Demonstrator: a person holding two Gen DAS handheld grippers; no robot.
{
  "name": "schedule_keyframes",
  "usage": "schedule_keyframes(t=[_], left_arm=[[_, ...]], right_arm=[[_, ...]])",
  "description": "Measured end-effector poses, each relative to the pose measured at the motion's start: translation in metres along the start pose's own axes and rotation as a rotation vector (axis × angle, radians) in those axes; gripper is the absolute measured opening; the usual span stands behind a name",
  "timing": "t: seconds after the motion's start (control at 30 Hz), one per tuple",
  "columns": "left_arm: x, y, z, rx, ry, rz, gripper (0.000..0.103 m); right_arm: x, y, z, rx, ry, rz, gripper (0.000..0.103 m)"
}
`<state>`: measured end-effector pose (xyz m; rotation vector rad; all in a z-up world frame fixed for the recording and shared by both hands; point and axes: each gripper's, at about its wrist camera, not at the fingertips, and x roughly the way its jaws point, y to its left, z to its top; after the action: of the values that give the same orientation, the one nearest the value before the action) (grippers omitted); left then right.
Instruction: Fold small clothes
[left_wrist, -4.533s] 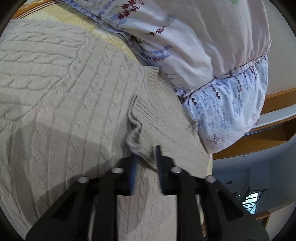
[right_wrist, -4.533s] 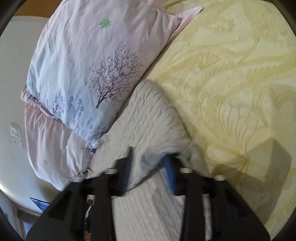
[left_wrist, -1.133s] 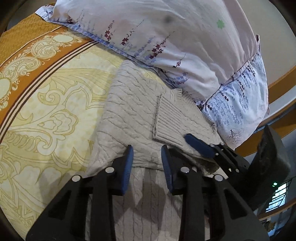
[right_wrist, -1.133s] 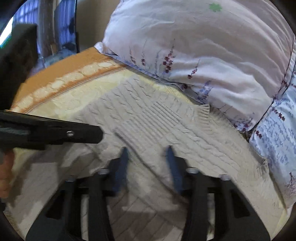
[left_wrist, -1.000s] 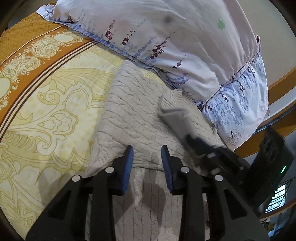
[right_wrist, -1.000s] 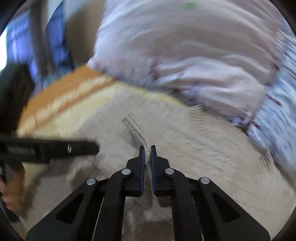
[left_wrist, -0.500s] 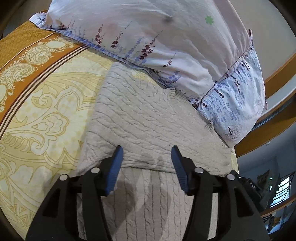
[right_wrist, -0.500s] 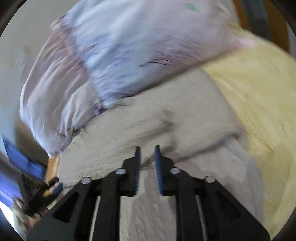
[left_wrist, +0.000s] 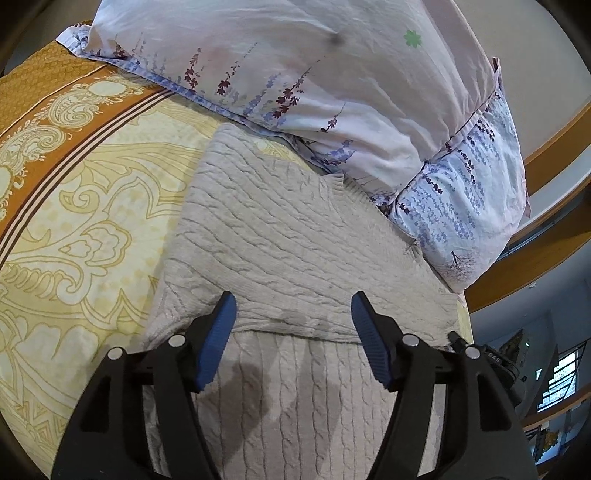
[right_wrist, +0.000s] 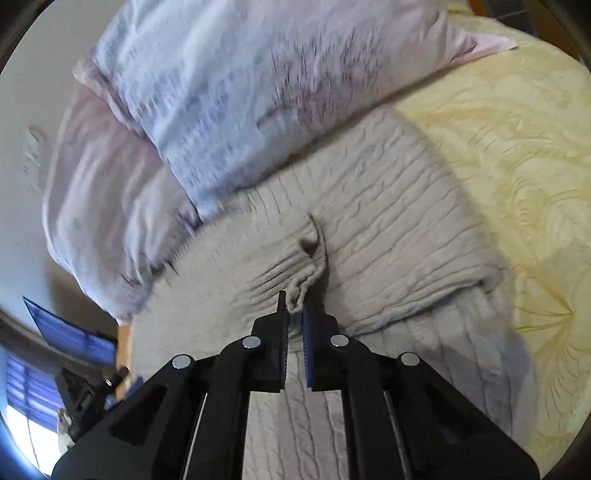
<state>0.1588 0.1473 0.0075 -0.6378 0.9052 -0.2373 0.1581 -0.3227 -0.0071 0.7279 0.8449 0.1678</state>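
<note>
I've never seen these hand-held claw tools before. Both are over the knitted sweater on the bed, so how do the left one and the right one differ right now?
The left gripper has its jaws spread and opening, with nothing pinched, while the right gripper is shut on a bunched ridge of the sweater. Below the left gripper the knit lies flat; at the right gripper it is puckered up. Both have blue pads on black fingers and point down at the same sweater near the pillows.

— What colours show on the bed?
— A pale beige cable-knit sweater (left_wrist: 295, 236) lies on a yellow bedspread (left_wrist: 85, 236) with cream scrolls and an orange border.
— And the pillow (left_wrist: 314, 74)?
— Pale pink, with purple flower sprigs and one green clover.
</note>
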Motion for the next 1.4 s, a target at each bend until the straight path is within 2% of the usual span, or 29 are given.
schedule_keyframes(t=[0.07,0.17,0.23,0.27,0.3,0.37,0.4,0.5,0.67,0.73,0.87,1.0,1.1,1.27,1.4], left_arm=[[-0.001,0.0,-0.001,0.003,0.001,-0.008,0.065],[-0.007,-0.001,-0.005,0.024,0.011,-0.016,0.064],[-0.017,-0.001,-0.011,0.041,0.022,-0.048,0.063],[-0.024,-0.001,-0.015,0.056,0.021,-0.061,0.063],[-0.032,0.0,-0.02,0.076,0.014,-0.065,0.063],[-0.053,0.003,-0.031,0.132,-0.012,-0.055,0.063],[-0.066,0.008,-0.038,0.157,-0.024,-0.039,0.063],[-0.086,0.027,-0.057,0.152,-0.017,-0.034,0.063],[-0.11,0.059,-0.095,0.073,0.005,-0.083,0.062],[-0.113,0.063,-0.106,0.06,0.016,-0.1,0.058],[-0.118,0.062,-0.123,0.056,0.022,-0.142,0.052],[-0.114,0.055,-0.143,0.075,0.067,-0.188,0.041],[-0.115,0.056,-0.156,0.06,0.093,-0.265,0.039],[-0.117,0.061,-0.174,0.043,0.142,-0.361,0.036],[-0.116,0.057,-0.184,0.076,0.185,-0.377,0.036]], right_arm=[[-0.007,-0.001,0.0,0.003,-0.032,-0.027,0.007],[0.005,-0.007,-0.003,-0.009,0.021,-0.076,0.007],[-0.005,-0.003,-0.003,-0.029,0.015,-0.074,0.013],[-0.011,-0.002,-0.003,-0.039,0.01,-0.07,0.021],[-0.019,-0.001,-0.003,-0.056,0.0,-0.065,0.037],[-0.042,-0.002,-0.008,-0.108,-0.017,-0.039,0.06],[-0.05,-0.004,-0.011,-0.121,-0.019,-0.028,0.06],[-0.077,-0.022,-0.022,-0.147,0.007,-0.016,0.06],[-0.114,-0.068,-0.05,-0.078,0.05,-0.034,0.06],[-0.119,-0.08,-0.06,-0.052,0.082,-0.016,0.059],[-0.129,-0.083,-0.078,-0.039,0.139,0.081,0.053],[-0.132,-0.079,-0.097,-0.047,0.197,0.164,0.046],[-0.133,-0.083,-0.109,-0.02,0.238,0.246,0.04],[-0.14,-0.086,-0.126,-0.022,0.281,0.305,0.031],[-0.144,-0.083,-0.135,-0.065,0.307,0.294,0.029]])
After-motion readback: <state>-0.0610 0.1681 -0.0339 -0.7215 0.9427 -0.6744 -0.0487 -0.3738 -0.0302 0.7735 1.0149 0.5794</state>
